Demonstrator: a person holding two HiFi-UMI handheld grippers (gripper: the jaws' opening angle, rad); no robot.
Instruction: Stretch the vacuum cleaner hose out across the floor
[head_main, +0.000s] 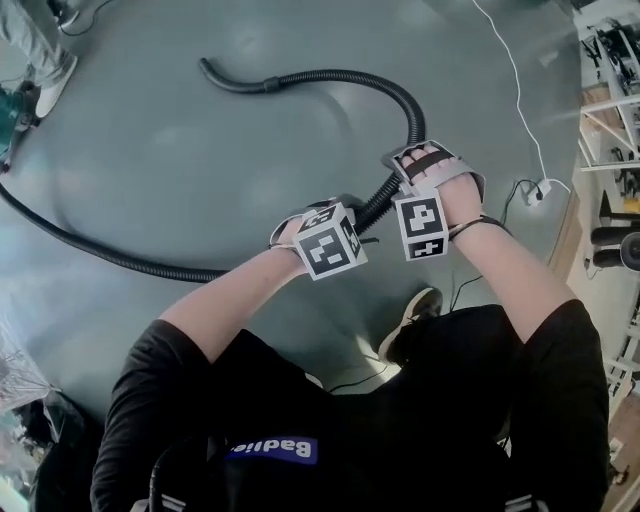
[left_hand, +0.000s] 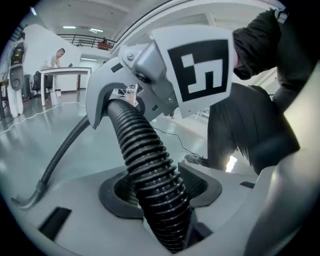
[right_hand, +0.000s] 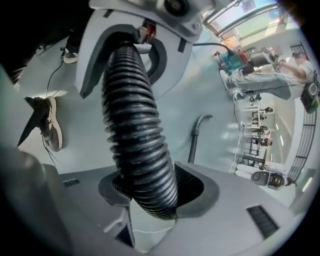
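A black ribbed vacuum hose (head_main: 330, 76) loops across the grey floor, its stiff end (head_main: 215, 75) lying at the far left of the loop. Another stretch (head_main: 80, 245) runs off to the left edge. Both grippers hold the hose close together, lifted off the floor. In the head view my left gripper (head_main: 358, 222) sits just below my right gripper (head_main: 402, 172). In the left gripper view the hose (left_hand: 145, 150) passes between the pads of my left gripper (left_hand: 157, 192) and into the right gripper's jaws (left_hand: 115, 100). In the right gripper view my right gripper (right_hand: 150, 192) clamps the hose (right_hand: 132, 115).
A white cable (head_main: 515, 90) runs to a power strip (head_main: 540, 188) on the floor at the right. My shoe (head_main: 412, 318) stands under the hands. Another person's legs (head_main: 45, 60) and a green machine (head_main: 15, 110) are at the far left. Shelving (head_main: 610, 90) lines the right edge.
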